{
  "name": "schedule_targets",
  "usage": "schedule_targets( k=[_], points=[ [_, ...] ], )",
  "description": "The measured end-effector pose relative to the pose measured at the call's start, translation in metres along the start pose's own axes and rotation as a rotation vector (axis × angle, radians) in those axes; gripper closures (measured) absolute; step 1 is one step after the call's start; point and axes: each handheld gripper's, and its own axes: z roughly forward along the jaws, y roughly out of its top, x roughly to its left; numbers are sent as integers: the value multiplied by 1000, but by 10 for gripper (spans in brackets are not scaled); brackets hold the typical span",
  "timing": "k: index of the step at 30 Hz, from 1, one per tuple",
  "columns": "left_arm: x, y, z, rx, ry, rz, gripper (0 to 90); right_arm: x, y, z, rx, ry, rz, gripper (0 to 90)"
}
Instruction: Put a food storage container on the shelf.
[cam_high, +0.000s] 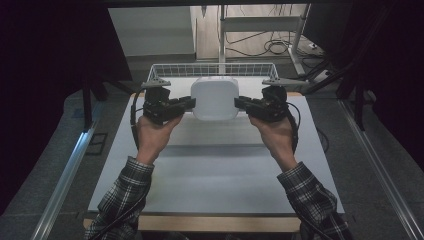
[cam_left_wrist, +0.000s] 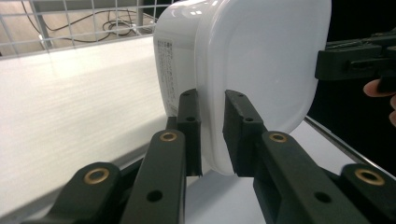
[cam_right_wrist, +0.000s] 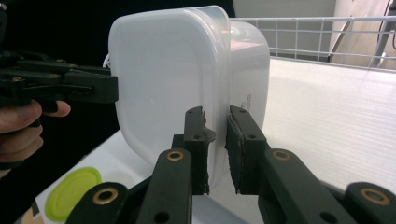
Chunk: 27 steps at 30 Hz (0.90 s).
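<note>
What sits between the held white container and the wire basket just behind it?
Nothing visible. The white container is pinched on its rim by the left gripper and right gripper, lifted off the table; the wire basket stands directly behind it.

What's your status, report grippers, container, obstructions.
Left gripper and right gripper both shut on the white lidded container, one each side. Container held above the table. Wire basket just beyond; path clear.
</note>
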Motion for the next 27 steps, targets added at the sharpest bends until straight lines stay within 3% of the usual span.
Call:
schedule_targets(
  k=[16, 27],
  points=[
    [9, 24, 8, 7, 34, -11, 776, -15, 21, 17, 2, 12, 49, 784],
    [12, 24, 18, 13, 40, 1, 765, -25, 22, 27, 32, -13, 62, 764]
  ],
)
